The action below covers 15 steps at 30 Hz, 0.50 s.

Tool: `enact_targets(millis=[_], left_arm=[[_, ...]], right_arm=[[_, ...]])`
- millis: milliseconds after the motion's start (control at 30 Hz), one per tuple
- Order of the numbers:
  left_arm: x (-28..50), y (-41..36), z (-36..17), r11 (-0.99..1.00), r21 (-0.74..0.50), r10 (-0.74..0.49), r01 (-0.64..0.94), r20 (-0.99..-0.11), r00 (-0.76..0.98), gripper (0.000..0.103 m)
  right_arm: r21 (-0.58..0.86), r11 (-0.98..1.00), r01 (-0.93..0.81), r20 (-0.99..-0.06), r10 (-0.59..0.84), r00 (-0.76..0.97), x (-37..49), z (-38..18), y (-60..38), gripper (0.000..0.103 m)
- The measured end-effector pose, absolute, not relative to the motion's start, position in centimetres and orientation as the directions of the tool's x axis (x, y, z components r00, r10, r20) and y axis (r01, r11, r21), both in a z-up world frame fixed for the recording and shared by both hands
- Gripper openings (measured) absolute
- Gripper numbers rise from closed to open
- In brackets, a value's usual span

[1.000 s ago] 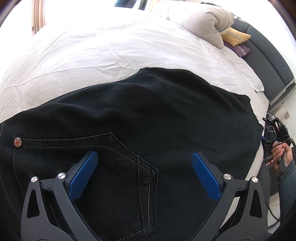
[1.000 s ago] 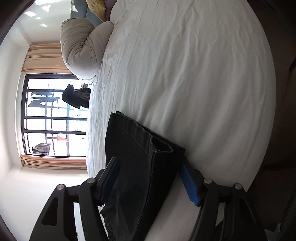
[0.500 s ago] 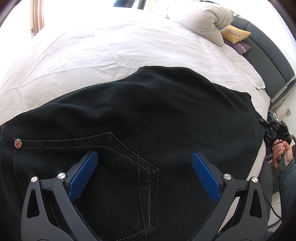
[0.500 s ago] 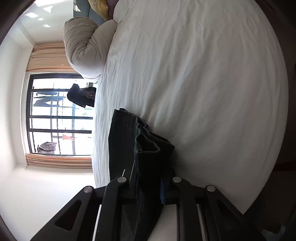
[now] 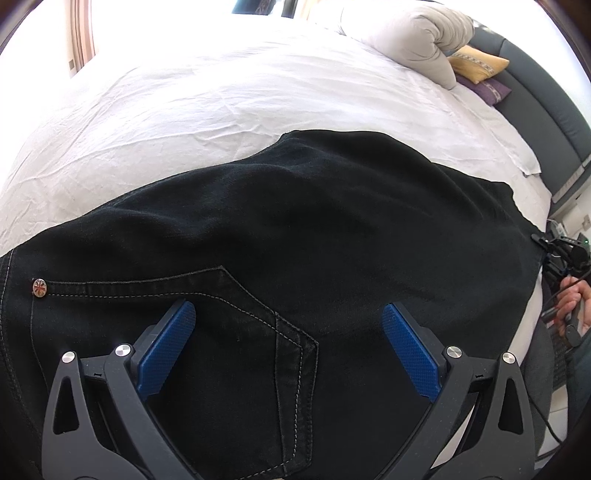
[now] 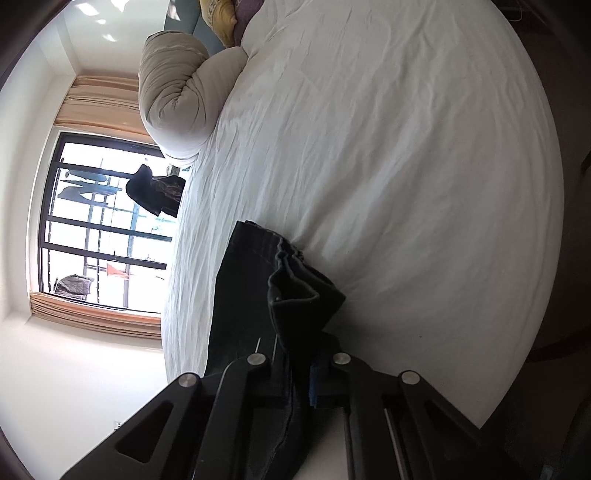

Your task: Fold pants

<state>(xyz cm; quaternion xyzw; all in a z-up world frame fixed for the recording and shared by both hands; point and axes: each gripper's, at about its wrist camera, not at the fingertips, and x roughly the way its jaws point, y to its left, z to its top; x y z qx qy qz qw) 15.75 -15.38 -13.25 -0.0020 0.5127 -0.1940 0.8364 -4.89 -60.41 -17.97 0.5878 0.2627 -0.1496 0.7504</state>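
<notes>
Left wrist view: black pants (image 5: 295, 236) lie spread across a white bed sheet (image 5: 229, 96), seat side up, a stitched back pocket (image 5: 221, 325) and a small metal rivet (image 5: 39, 287) showing near the camera. The left gripper (image 5: 288, 343) hangs over the pocket area with its jaws spread wide, blue pads (image 5: 166, 349) well apart and nothing between them; whether the tips touch the cloth cannot be told. At the far right edge of the pants a hand (image 5: 572, 302) holds the other tool.

Right wrist view, tilted sideways: the right gripper (image 6: 295, 373) has its jaws drawn close together, pinching a bunched end of the pants (image 6: 251, 295), which rises in folds just ahead of the fingers. A sliver of blue pad (image 6: 314, 384) presses against the cloth. Beyond, the sheet (image 6: 388, 166) runs wrinkled to a rolled beige duvet (image 6: 173, 92) and a yellow cushion (image 6: 218, 18) at the head of the bed. A barred window (image 6: 99, 221) with orange curtains (image 6: 99, 107) fills the left side.
</notes>
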Motion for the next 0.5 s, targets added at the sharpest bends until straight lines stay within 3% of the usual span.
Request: enact_targets(millis=[333,500], left_arm=[[16.2,-14.4,-13.2,0.914,-0.276,-0.38,0.297,-0.839,0.39,0.103],[16.9,-12.9,-12.7,0.893,-0.384,-0.447,0.234,-0.816,0.366,0.103]], right_arm=[[0.7,0.457,0.548,-0.625,0.023,0.78,-2.9,-13.1,-57.6,0.007],[0.493,0.758,0.427,-0.663,0.01,0.749,1.7,-7.0,-48.9,0.007]])
